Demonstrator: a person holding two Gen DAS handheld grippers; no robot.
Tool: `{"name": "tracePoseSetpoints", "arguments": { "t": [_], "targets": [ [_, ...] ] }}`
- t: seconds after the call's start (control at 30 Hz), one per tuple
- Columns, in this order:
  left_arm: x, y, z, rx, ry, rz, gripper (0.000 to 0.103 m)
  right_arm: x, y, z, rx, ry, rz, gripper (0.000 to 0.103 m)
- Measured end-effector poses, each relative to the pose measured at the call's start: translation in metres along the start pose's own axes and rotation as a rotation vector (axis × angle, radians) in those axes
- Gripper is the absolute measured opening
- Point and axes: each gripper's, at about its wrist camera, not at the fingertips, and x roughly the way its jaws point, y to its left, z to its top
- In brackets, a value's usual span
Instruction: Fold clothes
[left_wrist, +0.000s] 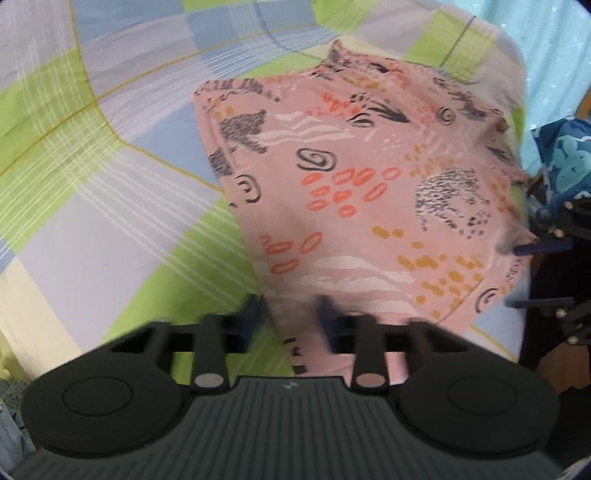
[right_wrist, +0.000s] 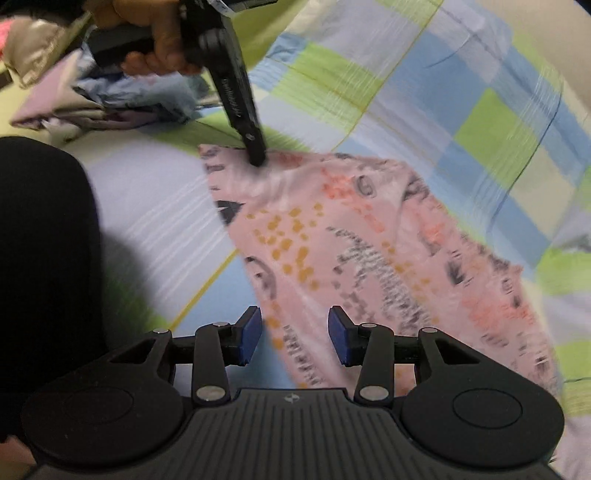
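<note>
A pink garment (left_wrist: 369, 192) printed with grey animals, orange ovals and yellow dots lies spread on a plaid bedsheet (left_wrist: 92, 166). In the left wrist view my left gripper (left_wrist: 290, 312) is blurred, its blue fingers apart astride the garment's near edge. The right wrist view shows that same left gripper (right_wrist: 256, 157) with its tip down on the far corner of the garment (right_wrist: 351, 240). My right gripper (right_wrist: 295, 332) is open, its blue pads (right_wrist: 251, 332) on either side of the cloth's near edge and not pinching it.
A heap of other clothes (right_wrist: 92, 99) sits at the far left of the bed. A person's dark-clad leg (right_wrist: 40, 258) fills the left side. A hand (right_wrist: 159, 37) holds the left gripper. A blue patterned cloth (left_wrist: 565, 155) hangs beside the bed's right edge.
</note>
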Motion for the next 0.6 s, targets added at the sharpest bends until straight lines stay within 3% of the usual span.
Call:
{"name": "tracePoseSetpoints", "arguments": {
  "t": [0.13,0.2,0.27,0.3,0.4,0.5,0.6],
  "targets": [
    [-0.007,-0.004,-0.001,0.073,0.002,0.044,0.000,0.014,-0.003,0.002,0.011,0.034,0.011,0.038],
    [-0.010,0.001,-0.003,0.064,0.011,0.067,0.000,0.017,-0.007,0.011,0.076,0.036,0.077,0.011],
    [-0.013,0.005,-0.004,0.040,0.013,0.075,0.000,0.011,-0.007,0.015,0.103,0.016,0.108,0.012],
    [-0.013,0.005,-0.004,0.034,0.016,0.077,0.000,0.007,-0.007,0.017,0.115,0.004,0.122,0.019],
    [-0.017,0.003,-0.004,0.032,0.021,0.105,0.004,-0.013,-0.024,0.007,0.139,-0.020,0.053,0.027],
    [-0.030,-0.002,-0.004,0.038,-0.012,0.136,0.008,-0.032,-0.049,-0.023,0.096,0.046,-0.093,0.032],
    [-0.043,-0.013,-0.001,0.062,-0.058,0.156,0.009,-0.038,-0.077,-0.065,0.033,0.177,-0.205,0.032]
  ]
}}
